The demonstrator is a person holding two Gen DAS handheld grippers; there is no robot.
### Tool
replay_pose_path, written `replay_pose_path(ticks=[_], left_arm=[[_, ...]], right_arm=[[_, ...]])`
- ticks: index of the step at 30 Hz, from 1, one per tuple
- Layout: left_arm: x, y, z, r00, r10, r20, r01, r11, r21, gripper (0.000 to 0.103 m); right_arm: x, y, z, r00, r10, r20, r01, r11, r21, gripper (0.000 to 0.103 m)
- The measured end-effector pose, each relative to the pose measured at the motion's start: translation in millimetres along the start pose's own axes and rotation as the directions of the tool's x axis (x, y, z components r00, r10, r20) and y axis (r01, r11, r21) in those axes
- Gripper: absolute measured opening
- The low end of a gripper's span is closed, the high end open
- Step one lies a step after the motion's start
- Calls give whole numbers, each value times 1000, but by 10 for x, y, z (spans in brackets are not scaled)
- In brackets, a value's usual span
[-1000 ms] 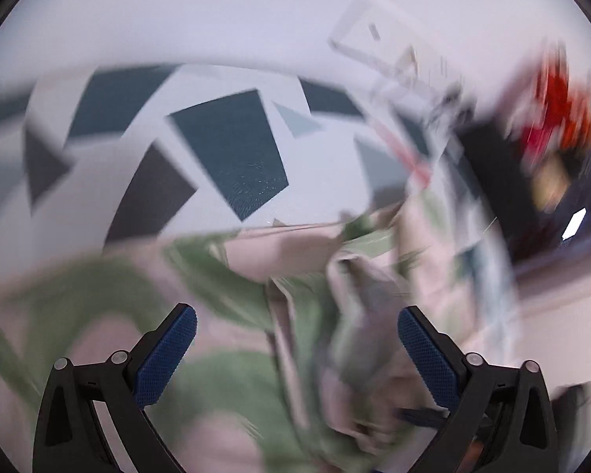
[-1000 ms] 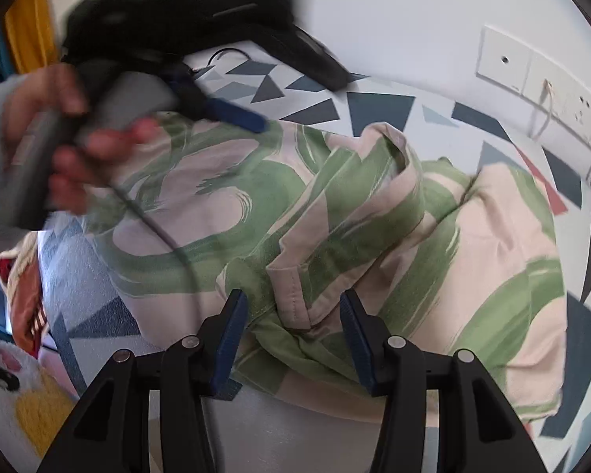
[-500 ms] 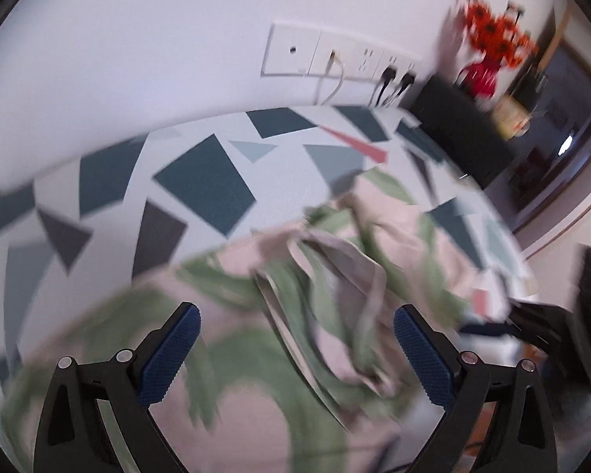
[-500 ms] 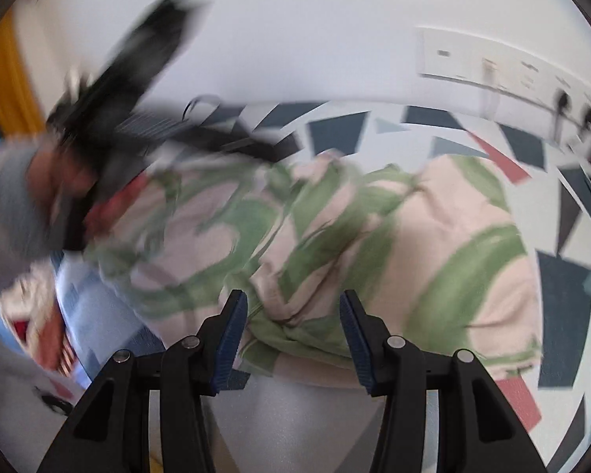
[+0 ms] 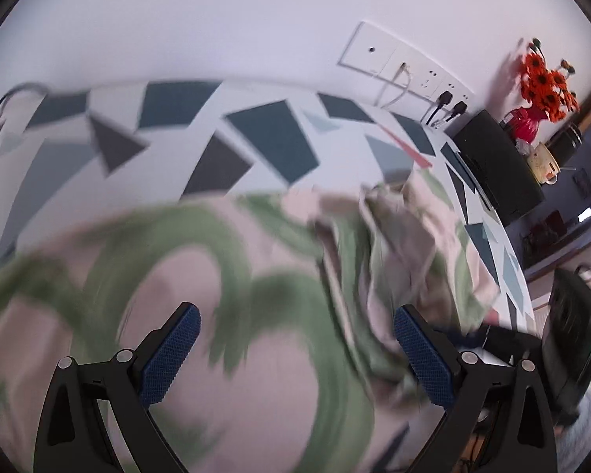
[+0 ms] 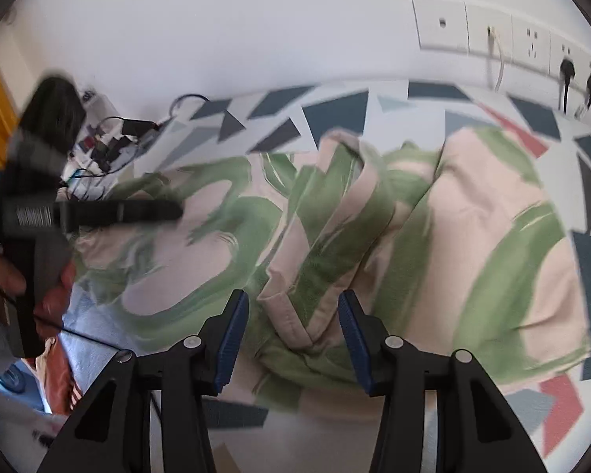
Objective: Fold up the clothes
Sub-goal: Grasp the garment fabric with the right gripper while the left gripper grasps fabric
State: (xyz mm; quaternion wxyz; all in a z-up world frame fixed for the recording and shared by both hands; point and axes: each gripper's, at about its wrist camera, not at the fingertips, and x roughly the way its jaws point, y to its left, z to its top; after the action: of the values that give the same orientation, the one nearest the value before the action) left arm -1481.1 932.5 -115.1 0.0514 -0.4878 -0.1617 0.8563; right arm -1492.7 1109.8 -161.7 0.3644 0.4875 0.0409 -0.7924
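Observation:
A pink garment with green swirls (image 6: 472, 213) lies rumpled on the patterned table cover, a thick folded band (image 6: 295, 303) bunched in its middle. My right gripper (image 6: 293, 339) is open, its blue pads either side of that band's end. My left gripper (image 5: 295, 339) is open too and hovers over the same garment (image 5: 185, 276), blurred by motion. In the right wrist view the left gripper's black body (image 6: 39, 165), held by a hand (image 6: 8, 276), reaches over the garment's left part.
A cloth with grey, blue and red triangles (image 5: 264, 138) covers the table up to a white wall with sockets (image 6: 532, 43). Cables and a power strip (image 6: 110, 142) sit at the far left corner. A black box (image 5: 500, 165) and red flowers (image 5: 543, 82) stand at the right end.
Both grippers stay open. The left gripper has swung about and come lower over the garment's left part. The right gripper's view has shifted slightly, with the folded band still between its pads.

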Motion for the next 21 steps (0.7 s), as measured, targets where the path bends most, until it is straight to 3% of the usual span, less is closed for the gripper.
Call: replay_pose_path(ticks=[1, 4, 16, 17, 18, 19, 21], left_arm=[[86, -37, 56, 1000, 2, -10, -1, 1000, 27, 99], [362, -136, 231, 999, 10, -51, -5, 994, 108, 99], [758, -255, 472, 994, 84, -71, -70, 981, 180, 97], [782, -259, 484, 993, 90, -71, -75, 980, 183, 92], [807, -264, 496, 993, 96, -71, -81, 979, 187, 77], [825, -247, 505, 993, 93, -72, -79, 982, 173, 55], [786, -195, 507, 996, 68, -63, -60, 990, 125, 32]], right_arm=[[61, -8, -10, 1000, -2, -22, 2, 1000, 9, 22], [30, 35, -47, 1000, -5, 5, 5, 1000, -10, 15], [-135, 195, -123, 999, -17, 48, 23, 993, -113, 14], [-134, 202, -125, 999, -20, 49, 26, 993, -117, 14], [-132, 207, -129, 999, -24, 49, 29, 992, -121, 14], [-135, 213, -132, 998, -30, 53, 36, 992, -125, 13], [-157, 211, -138, 997, -32, 64, 39, 992, -118, 13]])
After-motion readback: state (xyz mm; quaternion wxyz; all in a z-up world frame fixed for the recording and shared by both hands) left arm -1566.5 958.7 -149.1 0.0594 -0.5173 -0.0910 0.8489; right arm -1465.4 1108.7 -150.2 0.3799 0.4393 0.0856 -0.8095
